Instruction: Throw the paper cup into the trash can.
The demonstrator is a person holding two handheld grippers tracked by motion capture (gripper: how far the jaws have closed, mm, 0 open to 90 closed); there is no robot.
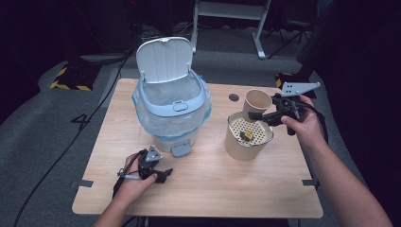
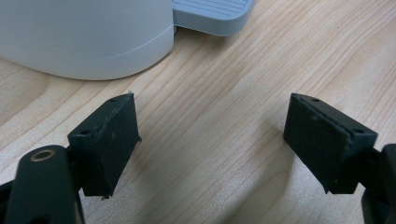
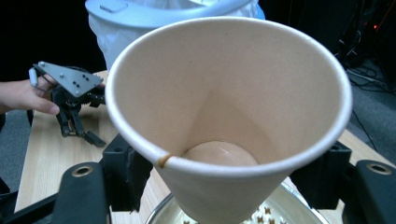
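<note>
My right gripper [image 1: 257, 114] is shut on a tan paper cup [image 1: 257, 100], held just above the far rim of a tan tub [image 1: 241, 147] topped with a perforated strainer [image 1: 255, 128]. A small yellow and dark lump [image 1: 247, 135] lies in the strainer. In the right gripper view the cup [image 3: 224, 93] tilts its mouth toward the camera between the jaws of my right gripper [image 3: 224, 175], with a shiny tan bottom. My left gripper [image 1: 163, 174] rests open on the table [image 1: 213, 189] in front of the bin. In its own view my left gripper [image 2: 212, 116] holds nothing.
A white pedal bin [image 1: 172, 109] with a plastic liner stands at the table's middle left, its lid [image 1: 164, 59] raised and its pedal [image 1: 181, 150] facing me. The bin's base [image 2: 88, 37] and pedal [image 2: 212, 14] lie just beyond the left jaws. A desk frame stands behind the table.
</note>
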